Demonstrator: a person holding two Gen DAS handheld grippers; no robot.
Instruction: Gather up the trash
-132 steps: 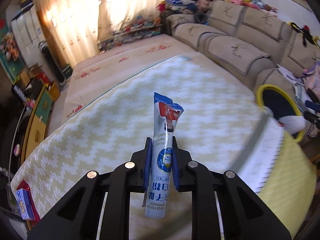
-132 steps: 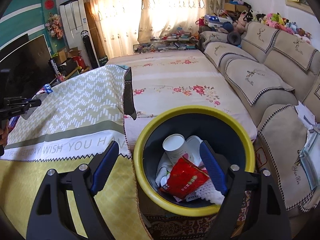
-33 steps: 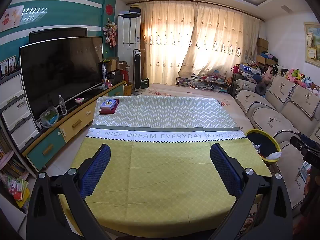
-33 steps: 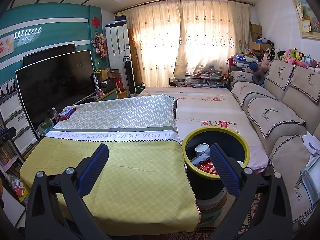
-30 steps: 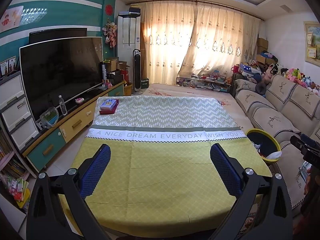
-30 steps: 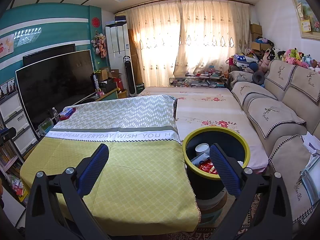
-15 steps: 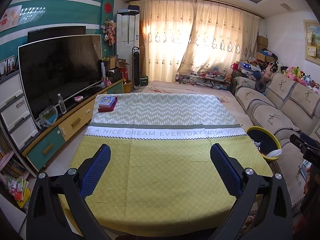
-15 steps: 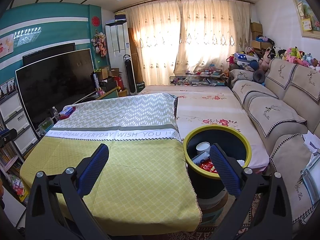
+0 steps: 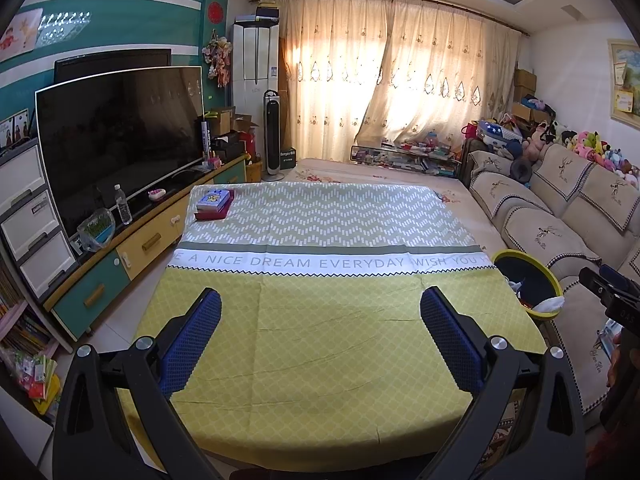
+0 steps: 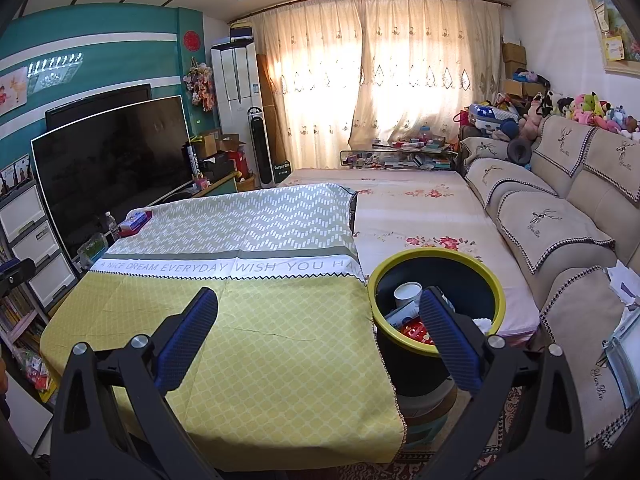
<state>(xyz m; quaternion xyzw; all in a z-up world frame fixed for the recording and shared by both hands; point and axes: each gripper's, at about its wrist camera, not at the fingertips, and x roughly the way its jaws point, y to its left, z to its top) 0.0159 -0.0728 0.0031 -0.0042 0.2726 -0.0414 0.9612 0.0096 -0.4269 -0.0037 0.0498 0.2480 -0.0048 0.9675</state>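
A dark bin with a yellow rim stands at the table's right side and holds a white cup, a red wrapper and other trash. It also shows in the left wrist view. My left gripper is open and empty, held back from the near edge of the table. My right gripper is open and empty, above the table's near right corner, with its right finger in front of the bin.
The table wears a yellow and green cloth with a white lettered band. A small stack of boxes lies at its far left corner. A TV and cabinet stand left, a sofa right.
Since 4.4 s ago my left gripper has let go of the blue and white packet and both grippers have pulled back from the table. In the last second both views barely shifted.
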